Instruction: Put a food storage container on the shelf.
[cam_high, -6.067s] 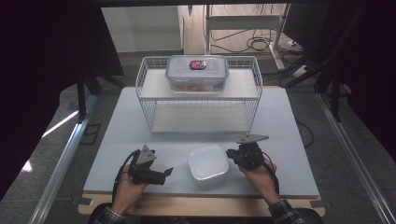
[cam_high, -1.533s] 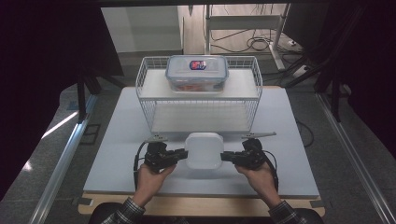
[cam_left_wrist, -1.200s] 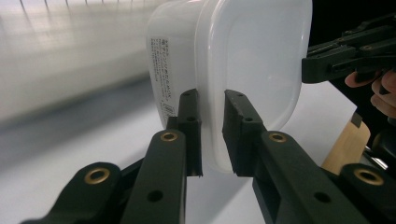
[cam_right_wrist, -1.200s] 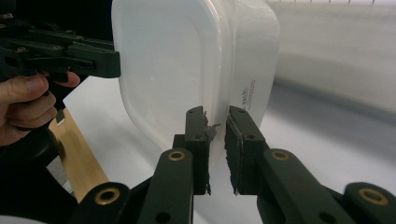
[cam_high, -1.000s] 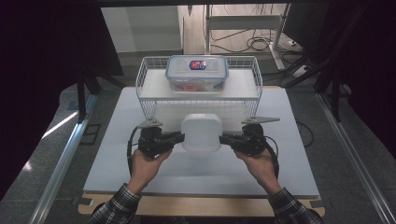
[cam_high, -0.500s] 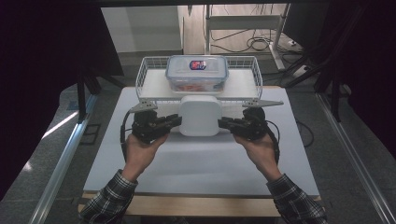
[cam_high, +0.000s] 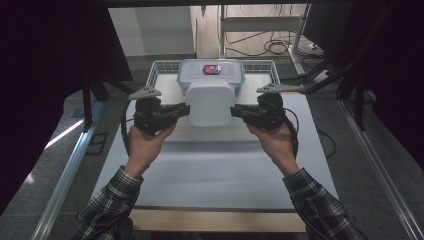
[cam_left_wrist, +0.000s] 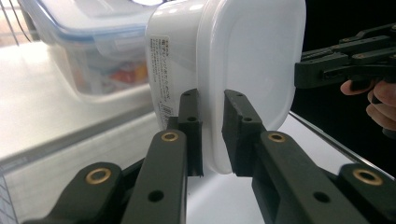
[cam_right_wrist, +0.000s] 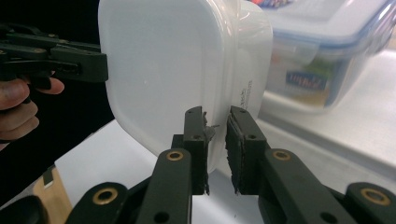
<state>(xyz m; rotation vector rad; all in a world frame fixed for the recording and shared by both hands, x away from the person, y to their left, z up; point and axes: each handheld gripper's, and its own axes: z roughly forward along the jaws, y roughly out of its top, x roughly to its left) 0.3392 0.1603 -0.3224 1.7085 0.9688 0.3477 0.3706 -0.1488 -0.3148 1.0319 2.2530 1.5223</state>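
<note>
White tub (cam_high: 210, 102) | raised since earlier | both claws clamp its rim

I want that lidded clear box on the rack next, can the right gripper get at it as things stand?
Probably not: the right gripper is shut on the white plastic container, shared with the left gripper.

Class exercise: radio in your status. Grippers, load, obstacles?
Left gripper, right gripper: both shut on white container rim. Container airborne. Lidded box on wire rack directly behind.
</note>
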